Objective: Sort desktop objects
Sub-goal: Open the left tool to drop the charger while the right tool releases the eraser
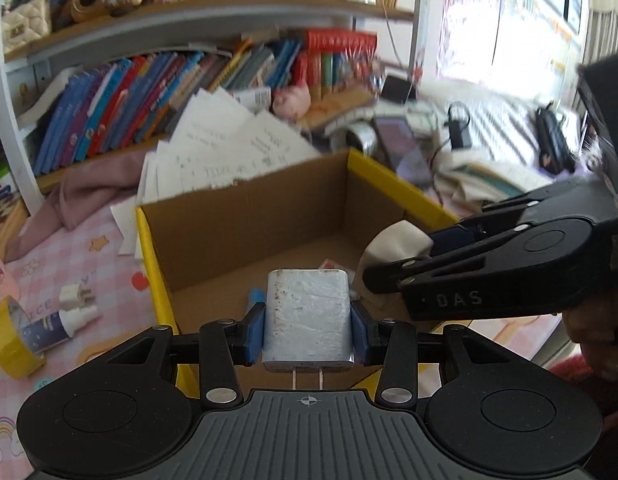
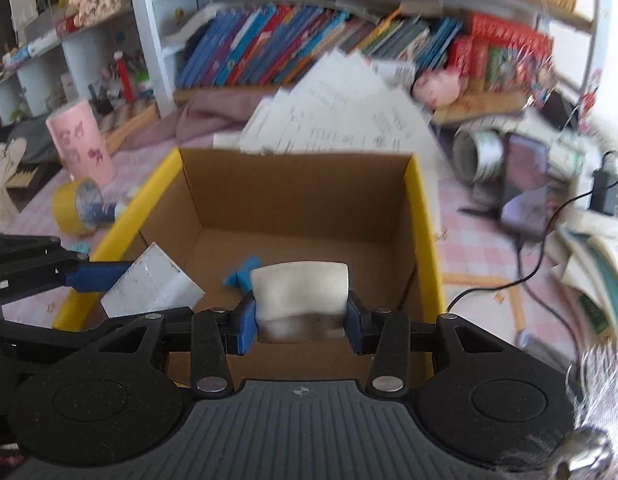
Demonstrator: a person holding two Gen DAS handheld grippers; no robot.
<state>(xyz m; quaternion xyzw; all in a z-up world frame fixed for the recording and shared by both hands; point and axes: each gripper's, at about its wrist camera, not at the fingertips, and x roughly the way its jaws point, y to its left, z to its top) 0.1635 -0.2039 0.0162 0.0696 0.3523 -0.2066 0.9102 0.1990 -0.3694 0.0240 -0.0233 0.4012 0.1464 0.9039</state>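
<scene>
A charger is clamped in the left hand-held gripper over the open box. The right hand-held gripper grips an eraser beside it. Papers, tape and plugs crowd the counter.

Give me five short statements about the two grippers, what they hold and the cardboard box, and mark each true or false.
1. The left gripper is shut on a white charger block with its two prongs towards the camera. True.
2. The right gripper is empty. False: it is shut on a whitish eraser-like block.
3. Both held things are over the open cardboard box. True.
4. The box is packed full. False: mostly bare floor shows, with a small blue thing in it.
5. The yellow tape roll lies inside the box. False: it lies on the pink tablecloth outside.
</scene>
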